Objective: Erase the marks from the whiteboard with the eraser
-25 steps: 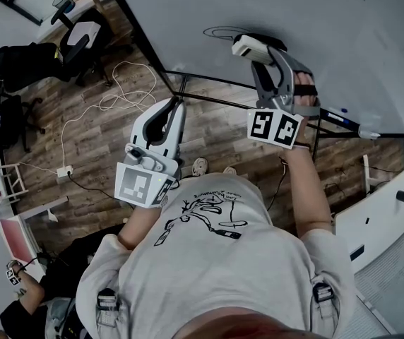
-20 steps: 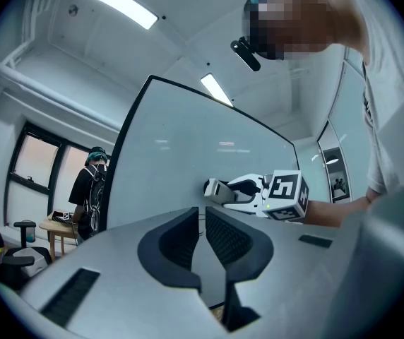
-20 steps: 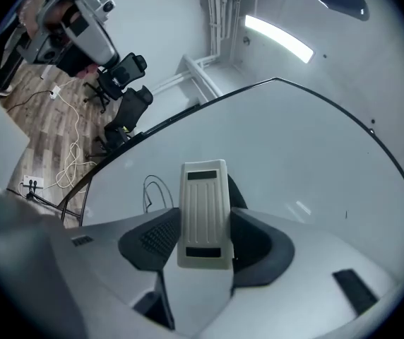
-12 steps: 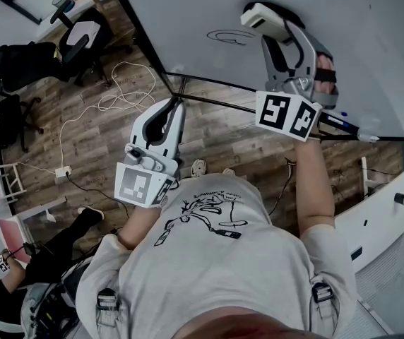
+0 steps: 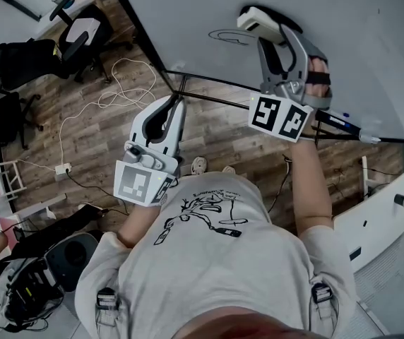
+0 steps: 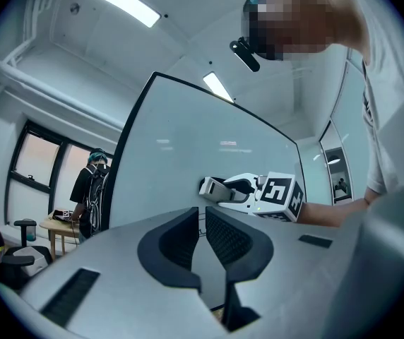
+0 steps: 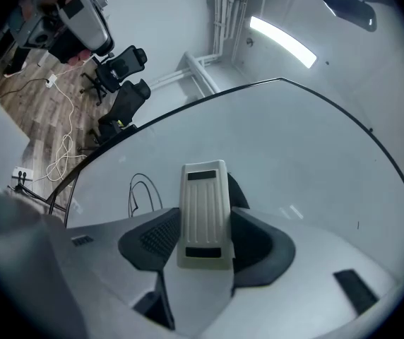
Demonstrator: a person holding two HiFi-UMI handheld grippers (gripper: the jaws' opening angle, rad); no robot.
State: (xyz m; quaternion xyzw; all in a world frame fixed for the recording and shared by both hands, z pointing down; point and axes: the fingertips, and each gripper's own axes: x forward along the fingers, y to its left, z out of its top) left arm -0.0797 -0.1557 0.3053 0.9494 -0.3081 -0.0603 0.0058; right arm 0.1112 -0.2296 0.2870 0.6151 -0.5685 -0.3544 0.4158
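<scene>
The right gripper (image 7: 205, 237) is clamping its dark jaws on the sides of a pale ribbed plastic eraser (image 7: 203, 210) and is pointing it at the large black-framed whiteboard (image 7: 301, 154), just to the right of a thin black looping mark (image 7: 143, 191); whether the eraser is touching the surface cannot be told. The left gripper (image 6: 203, 226) is hanging lower, well apart from the eraser, over the wood-plank floor (image 5: 96, 140), its jaws nearly together and gripping nothing.
</scene>
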